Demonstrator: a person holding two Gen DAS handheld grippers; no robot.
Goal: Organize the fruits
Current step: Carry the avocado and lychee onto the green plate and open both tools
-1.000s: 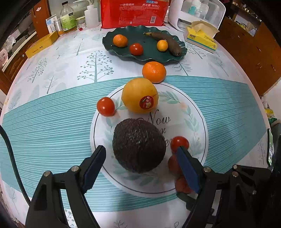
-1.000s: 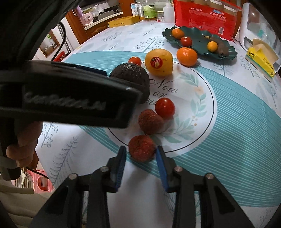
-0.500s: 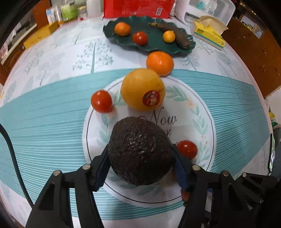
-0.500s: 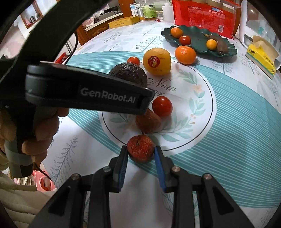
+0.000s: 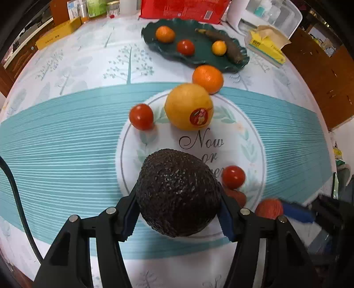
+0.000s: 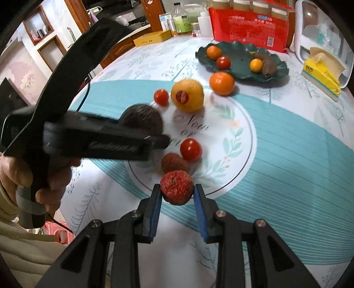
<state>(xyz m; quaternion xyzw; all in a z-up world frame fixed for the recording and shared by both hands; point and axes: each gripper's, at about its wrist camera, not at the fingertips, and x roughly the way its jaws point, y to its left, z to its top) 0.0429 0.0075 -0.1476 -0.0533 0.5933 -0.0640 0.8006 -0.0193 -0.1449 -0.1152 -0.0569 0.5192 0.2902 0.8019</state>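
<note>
My left gripper [image 5: 177,210] is shut on a dark, bumpy avocado [image 5: 177,195], its blue pads pressed on both sides, low over the printed white circle. The right wrist view shows my right gripper [image 6: 177,196] shut on a red lychee [image 6: 177,187], raised a little off the cloth. A second lychee [image 6: 173,162] and a cherry tomato [image 6: 190,149] lie just beyond it. Farther back sit a yellow fruit with a sticker [image 5: 188,108], another tomato [image 5: 141,116] and an orange [image 5: 208,77]. The green plate [image 5: 241,61] holds several small fruits.
A yellow tissue box [image 5: 267,44], a red package [image 5: 183,8], bottles and a yellow box [image 5: 59,32] line the round table's far edge. A hand [image 6: 24,172] holds the left gripper's handle at the left of the right wrist view. A black cable [image 5: 15,195] crosses the near left.
My left gripper closed from wide open onto the avocado. The right gripper closed on the lychee and lifted it slightly off the cloth.
</note>
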